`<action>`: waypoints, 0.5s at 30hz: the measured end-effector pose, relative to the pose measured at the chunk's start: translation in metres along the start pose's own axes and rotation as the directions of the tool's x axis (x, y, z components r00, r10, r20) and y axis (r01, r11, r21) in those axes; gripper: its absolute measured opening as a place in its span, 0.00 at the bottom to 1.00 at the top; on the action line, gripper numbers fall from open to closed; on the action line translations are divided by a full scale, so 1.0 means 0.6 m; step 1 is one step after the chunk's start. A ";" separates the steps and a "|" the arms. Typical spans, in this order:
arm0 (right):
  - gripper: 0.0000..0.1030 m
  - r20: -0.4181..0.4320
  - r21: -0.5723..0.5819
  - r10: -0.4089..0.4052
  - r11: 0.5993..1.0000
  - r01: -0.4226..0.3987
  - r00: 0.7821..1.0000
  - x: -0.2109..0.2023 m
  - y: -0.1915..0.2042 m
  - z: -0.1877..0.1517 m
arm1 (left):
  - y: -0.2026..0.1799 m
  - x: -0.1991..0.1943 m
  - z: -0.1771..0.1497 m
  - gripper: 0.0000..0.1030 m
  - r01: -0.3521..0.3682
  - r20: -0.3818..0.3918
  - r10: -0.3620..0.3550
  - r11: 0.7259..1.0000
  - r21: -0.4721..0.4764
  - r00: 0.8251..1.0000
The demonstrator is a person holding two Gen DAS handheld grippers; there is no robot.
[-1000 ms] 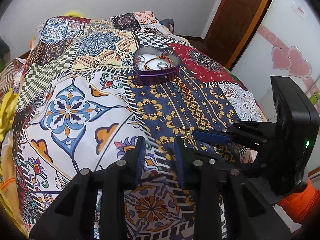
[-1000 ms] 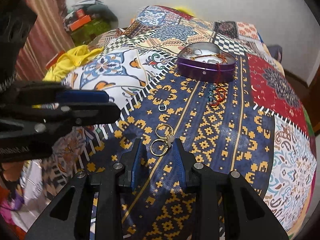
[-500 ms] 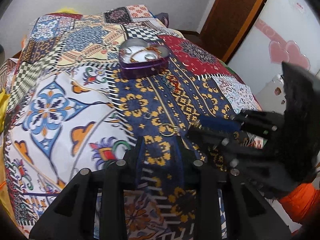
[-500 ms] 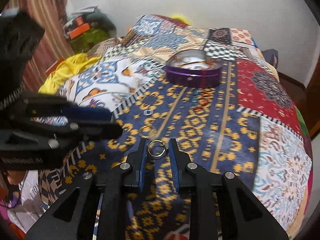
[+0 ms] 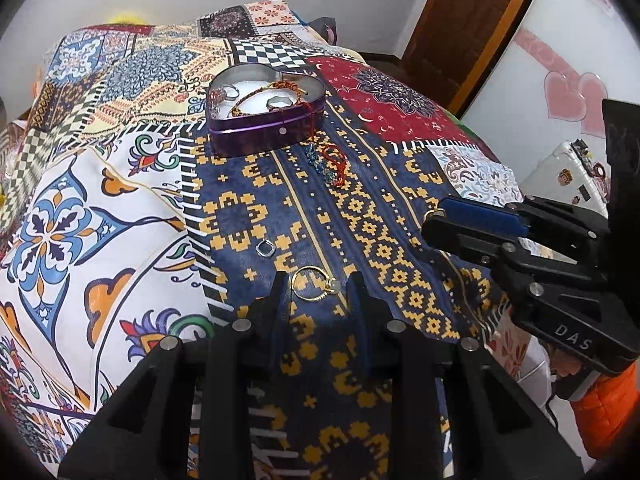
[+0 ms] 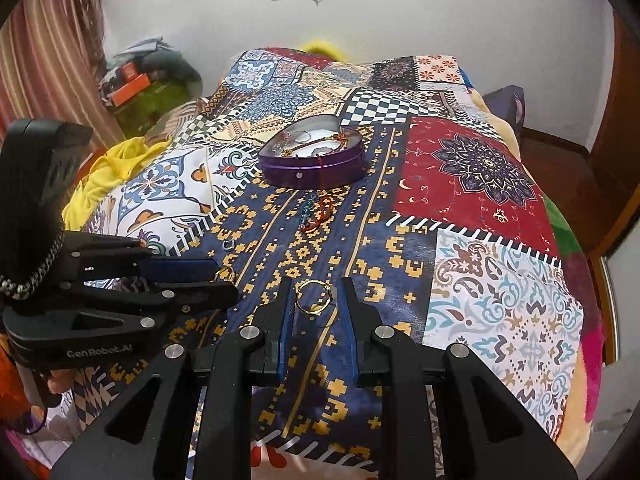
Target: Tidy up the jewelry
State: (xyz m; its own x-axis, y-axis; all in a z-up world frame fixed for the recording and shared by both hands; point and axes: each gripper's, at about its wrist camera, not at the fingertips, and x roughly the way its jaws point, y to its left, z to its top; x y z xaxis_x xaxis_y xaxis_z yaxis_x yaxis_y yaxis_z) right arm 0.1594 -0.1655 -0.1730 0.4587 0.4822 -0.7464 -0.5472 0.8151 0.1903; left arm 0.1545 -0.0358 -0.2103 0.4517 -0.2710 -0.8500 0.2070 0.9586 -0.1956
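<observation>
A purple heart-shaped tin point(image 5: 266, 130) point(image 6: 312, 168) sits on the patchwork bedspread and holds bracelets and rings. A blue and red beaded bracelet point(image 5: 328, 162) point(image 6: 316, 210) lies in front of it. A small silver ring point(image 5: 265, 247) point(image 6: 228, 245) lies on the blue patch. My right gripper point(image 6: 315, 300) is shut on a gold ring point(image 6: 313, 298), held above the cloth. My left gripper point(image 5: 318, 286) is open, its fingers either side of a second gold ring point(image 5: 313, 284) lying on the bedspread.
The bedspread point(image 5: 100, 208) covers a bed that drops off at the right edge. A yellow cloth point(image 6: 108, 168) and a cluttered pile point(image 6: 140, 84) lie at the left. A wooden door point(image 5: 472, 20) stands at the back right.
My right gripper has closed on one gold ring and lifted it off the cloth. My left gripper has moved forward until its open fingers flank the other gold ring.
</observation>
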 end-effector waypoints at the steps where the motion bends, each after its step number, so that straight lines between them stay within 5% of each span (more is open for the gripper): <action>1: 0.19 0.001 0.002 0.001 1.000 -0.001 1.000 0.000 -0.001 0.000 | -0.002 0.001 -0.001 0.27 -0.009 0.006 0.009 1.000 0.008 1.000; 15: 0.19 0.037 0.007 0.002 1.000 -0.002 0.999 -0.006 -0.003 0.028 | 0.012 -0.022 0.009 0.24 -0.017 0.051 0.018 1.000 -0.013 0.999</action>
State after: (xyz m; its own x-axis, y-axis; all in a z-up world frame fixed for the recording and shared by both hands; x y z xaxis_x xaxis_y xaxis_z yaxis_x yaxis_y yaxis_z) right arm 0.1703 -0.1631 -0.1597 0.4830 0.4951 -0.7222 -0.5430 0.8164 0.1966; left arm 0.1544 -0.0258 -0.1977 0.4989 -0.2578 -0.8274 0.1882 0.9642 -0.1869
